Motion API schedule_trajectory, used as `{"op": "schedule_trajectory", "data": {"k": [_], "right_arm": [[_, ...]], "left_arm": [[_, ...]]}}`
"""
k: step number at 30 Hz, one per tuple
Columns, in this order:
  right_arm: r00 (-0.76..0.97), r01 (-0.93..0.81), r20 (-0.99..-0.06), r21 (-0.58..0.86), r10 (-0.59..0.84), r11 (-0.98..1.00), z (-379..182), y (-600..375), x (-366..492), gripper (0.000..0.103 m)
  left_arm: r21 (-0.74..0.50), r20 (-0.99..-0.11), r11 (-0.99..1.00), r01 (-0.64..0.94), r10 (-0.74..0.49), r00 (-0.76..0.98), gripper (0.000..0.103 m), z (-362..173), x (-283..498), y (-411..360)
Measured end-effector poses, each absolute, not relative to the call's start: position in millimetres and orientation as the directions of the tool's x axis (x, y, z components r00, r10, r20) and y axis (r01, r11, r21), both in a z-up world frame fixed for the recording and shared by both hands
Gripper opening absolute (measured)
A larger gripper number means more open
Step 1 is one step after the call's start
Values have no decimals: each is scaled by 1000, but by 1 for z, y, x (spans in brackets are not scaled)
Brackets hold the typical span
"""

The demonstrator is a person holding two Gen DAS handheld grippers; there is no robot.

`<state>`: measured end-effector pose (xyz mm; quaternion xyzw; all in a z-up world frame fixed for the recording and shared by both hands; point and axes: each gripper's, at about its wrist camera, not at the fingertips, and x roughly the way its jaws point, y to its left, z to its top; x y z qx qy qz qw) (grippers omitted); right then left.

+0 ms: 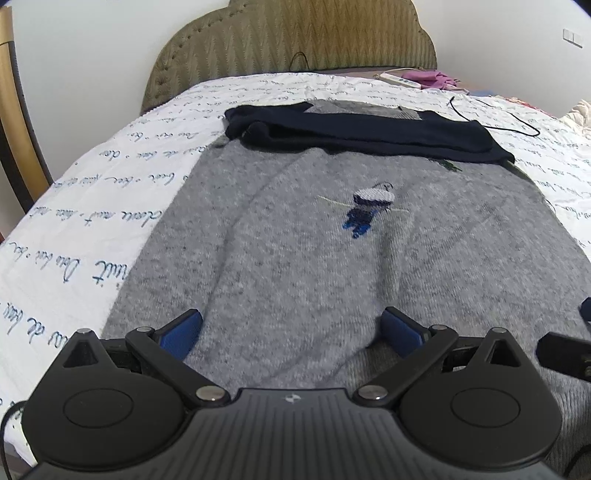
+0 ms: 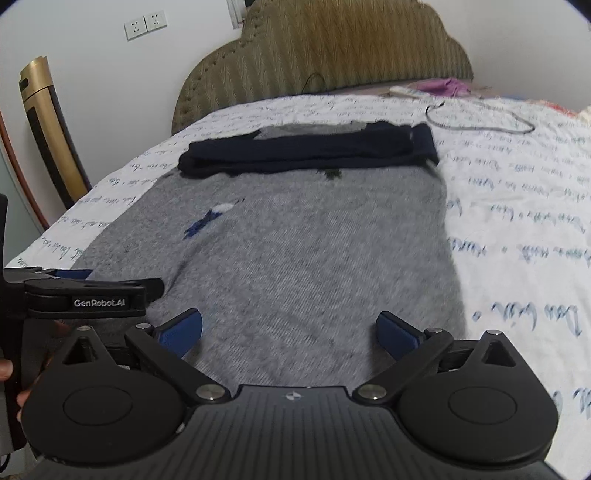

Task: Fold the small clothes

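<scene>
so your left gripper [image 1: 291, 328] and right gripper [image 2: 290, 330], both spread wide and empty, hover at the lower frame, and the grey sweater [image 1: 314, 240] runs lengthwise toward the top.

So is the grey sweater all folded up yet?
Partly. Its dark sleeves are folded across the top, but the grey sweater body lies spread flat on the bed.

Bed [image 1: 110, 206] with white script-printed cover fills the view. Padded olive-tan headboard [image 1: 295, 37] at 12 o'clock against plain white wall [image 1: 92, 44]. Two wall sockets [image 2: 144, 24] at 11 o'clock. Gold-and-dark curved stand [image 2: 51, 129] at 9 o'clock.
</scene>
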<state>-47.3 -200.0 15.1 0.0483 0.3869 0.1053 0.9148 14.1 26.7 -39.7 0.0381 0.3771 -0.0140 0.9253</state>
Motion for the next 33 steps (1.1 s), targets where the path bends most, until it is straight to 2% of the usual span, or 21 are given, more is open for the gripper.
{"op": "schedule_trajectory", "data": {"k": [12, 19, 33], "right_arm": [[684, -130, -715, 70, 141, 989, -2, -183, -55, 103], [691, -124, -705, 99, 158, 987, -4, -189, -55, 103], [697, -137, -705, 46, 130, 989, -7, -181, -58, 103]], "left_arm": [[73, -662, 996, 43, 16, 749, 103, -47, 5, 23], [76, -645, 997, 34, 23, 763, 103, -49, 2, 22], [96, -615, 995, 31, 35, 788, 103, -52, -5, 20]]}}
